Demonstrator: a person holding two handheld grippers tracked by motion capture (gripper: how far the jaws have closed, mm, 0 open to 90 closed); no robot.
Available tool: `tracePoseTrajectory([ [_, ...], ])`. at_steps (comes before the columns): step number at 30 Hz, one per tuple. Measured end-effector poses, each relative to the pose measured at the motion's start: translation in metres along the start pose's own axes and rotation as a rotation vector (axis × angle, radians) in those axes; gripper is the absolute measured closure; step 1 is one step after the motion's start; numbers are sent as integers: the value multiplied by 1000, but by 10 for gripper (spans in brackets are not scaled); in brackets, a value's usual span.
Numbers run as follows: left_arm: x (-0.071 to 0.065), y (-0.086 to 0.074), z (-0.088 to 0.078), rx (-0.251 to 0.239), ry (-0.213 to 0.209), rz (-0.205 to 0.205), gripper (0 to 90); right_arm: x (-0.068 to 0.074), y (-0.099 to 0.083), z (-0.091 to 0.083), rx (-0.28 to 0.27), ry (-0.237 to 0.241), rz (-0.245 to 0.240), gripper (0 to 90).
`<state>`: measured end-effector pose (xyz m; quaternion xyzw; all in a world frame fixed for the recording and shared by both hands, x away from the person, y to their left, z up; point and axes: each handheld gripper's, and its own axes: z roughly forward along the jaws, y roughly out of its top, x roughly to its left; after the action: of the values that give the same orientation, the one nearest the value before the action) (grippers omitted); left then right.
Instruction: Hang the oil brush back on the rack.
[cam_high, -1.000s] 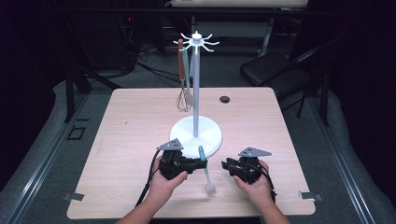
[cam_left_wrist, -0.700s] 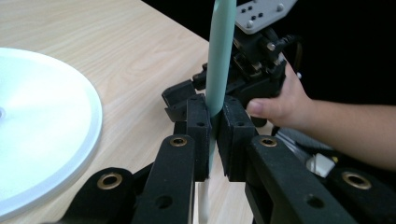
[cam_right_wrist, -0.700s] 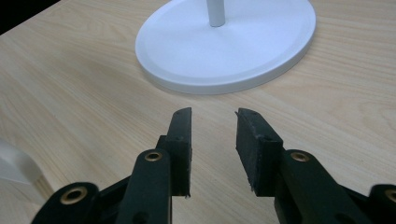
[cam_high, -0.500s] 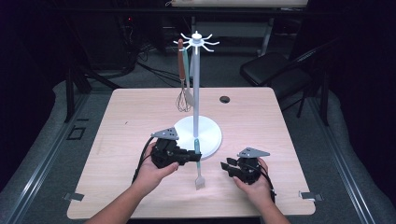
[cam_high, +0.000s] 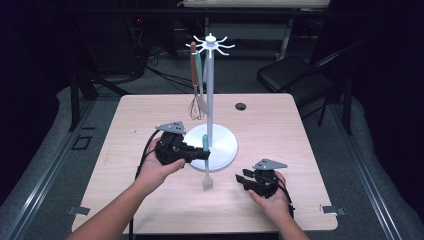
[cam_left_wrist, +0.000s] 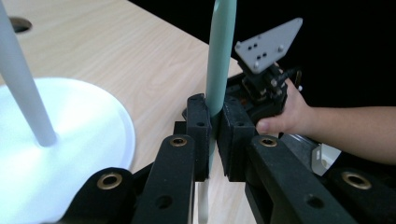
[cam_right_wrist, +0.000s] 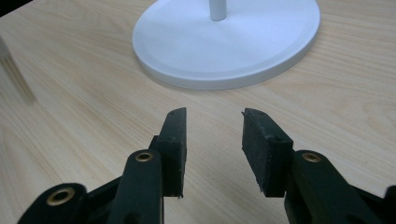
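Observation:
A teal-handled utensil with a pale flat head hangs upright above the table, head down, in front of the white stand's base. My left gripper is shut on its handle, the pads clamped on both sides. My right gripper rests low at the table's front right; its jaws have just been opening and stand open with nothing between them. The stand's pole rises to a ring of hooks, where a brown-handled whisk and another teal-handled utensil hang.
The stand's round base lies just ahead of my right gripper and beside my left. A black cable hole sits in the table behind the stand. A dark chair stands beyond the far right corner.
My left gripper has risen and drawn back toward the stand's base, lifting the utensil from a slanted lie on the table to hanging upright. The right hand has stayed put.

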<state>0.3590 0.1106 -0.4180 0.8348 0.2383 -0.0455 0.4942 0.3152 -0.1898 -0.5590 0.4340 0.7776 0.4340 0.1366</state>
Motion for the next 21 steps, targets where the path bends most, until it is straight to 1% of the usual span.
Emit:
tracePoseTrajectory([
  [3, -1, 13, -6, -4, 6, 23, 837, 0, 0, 0, -5, 3, 2, 603],
  [4, -1, 17, -8, -6, 7, 29, 837, -1, 1, -2, 21, -10, -21, 603],
  [6, -1, 24, -10, -12, 3, 36, 837, -1, 1, -2, 25, -10, -21, 603],
  [8, -2, 32, -12, -11, 8, 49, 837, -1, 1, -2, 24, -10, -18, 602],
  [9, -2, 34, -13, -11, 9, 51, 837, 0, -1, 1, -6, 9, 11, 601],
  [11, -1, 41, -14, -7, 6, 60, 837, 0, -1, 1, -2, 8, 11, 601],
  [16, 0, 60, -20, -13, 17, 87, 836, -1, -1, 1, 2, 10, 19, 599],
  [21, 1, 83, -29, -22, 3, 114, 836, -2, -2, 3, -2, 16, 34, 598],
])
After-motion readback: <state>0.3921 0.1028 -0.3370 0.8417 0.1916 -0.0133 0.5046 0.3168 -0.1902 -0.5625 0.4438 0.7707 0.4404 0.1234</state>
